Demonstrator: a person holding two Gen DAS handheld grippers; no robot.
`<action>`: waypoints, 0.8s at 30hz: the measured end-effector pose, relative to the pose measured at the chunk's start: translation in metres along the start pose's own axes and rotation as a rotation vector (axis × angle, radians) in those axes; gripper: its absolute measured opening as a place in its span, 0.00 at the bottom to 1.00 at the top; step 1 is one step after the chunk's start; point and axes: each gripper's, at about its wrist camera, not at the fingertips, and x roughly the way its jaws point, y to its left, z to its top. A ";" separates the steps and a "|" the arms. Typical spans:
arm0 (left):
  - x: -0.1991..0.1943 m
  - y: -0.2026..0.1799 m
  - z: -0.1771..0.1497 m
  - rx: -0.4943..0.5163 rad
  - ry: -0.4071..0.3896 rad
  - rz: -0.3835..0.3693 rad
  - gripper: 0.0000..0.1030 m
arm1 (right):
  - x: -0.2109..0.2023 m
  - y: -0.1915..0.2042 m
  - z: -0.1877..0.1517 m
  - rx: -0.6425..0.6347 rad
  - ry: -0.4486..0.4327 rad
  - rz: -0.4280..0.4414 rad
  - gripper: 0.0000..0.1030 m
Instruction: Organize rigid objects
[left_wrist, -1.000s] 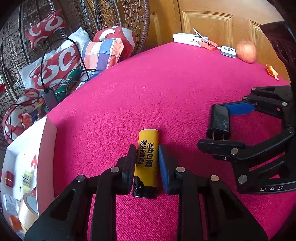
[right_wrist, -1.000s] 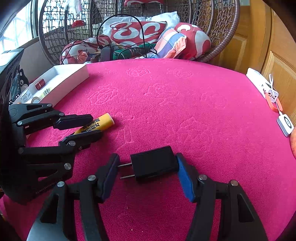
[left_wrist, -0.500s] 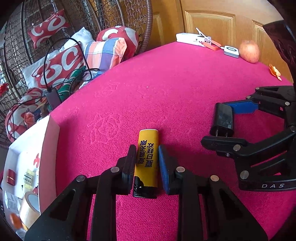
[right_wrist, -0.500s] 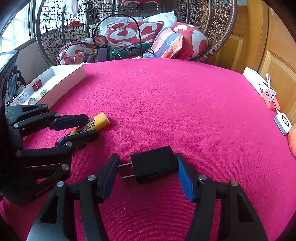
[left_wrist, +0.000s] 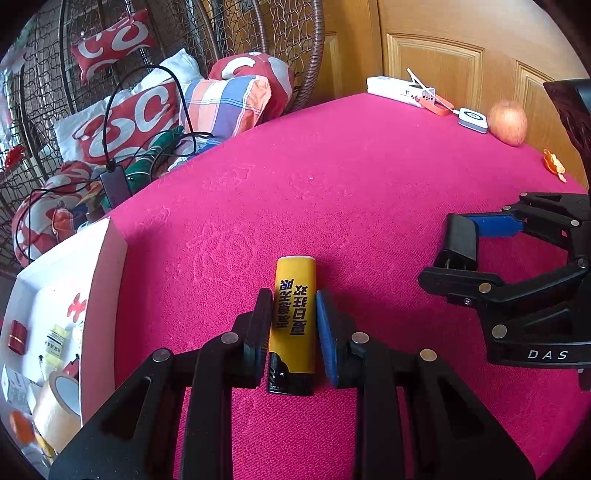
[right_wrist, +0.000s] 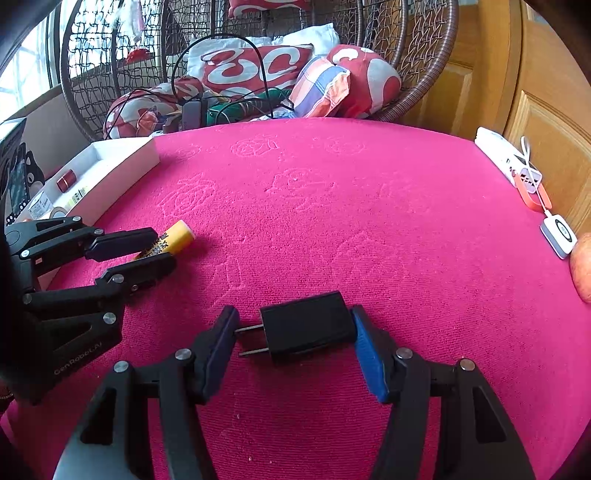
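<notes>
Your left gripper (left_wrist: 293, 325) is clamped on the yellow tube (left_wrist: 293, 317), which lies on the pink tablecloth (right_wrist: 332, 206); your right gripper (right_wrist: 295, 343) pinches the black plug adapter (right_wrist: 306, 326) end to end, one pad on the prongs; that narrow contact may let it pivot or slip when lifted toward the white box (right_wrist: 122, 162).

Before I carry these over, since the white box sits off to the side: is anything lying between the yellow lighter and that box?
Nothing visible: only bare pink cloth separates the yellow lighter, clamped in the left gripper, from the white box.
</notes>
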 end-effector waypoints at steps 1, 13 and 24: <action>-0.001 0.000 0.000 0.001 -0.006 0.004 0.23 | 0.000 0.000 0.000 0.002 0.000 0.000 0.59; -0.004 0.002 -0.001 -0.001 -0.018 0.009 0.23 | 0.001 0.000 0.002 0.010 -0.002 -0.017 0.59; -0.006 0.005 -0.002 -0.029 -0.028 0.008 0.23 | 0.000 0.001 0.000 0.008 -0.001 -0.016 0.59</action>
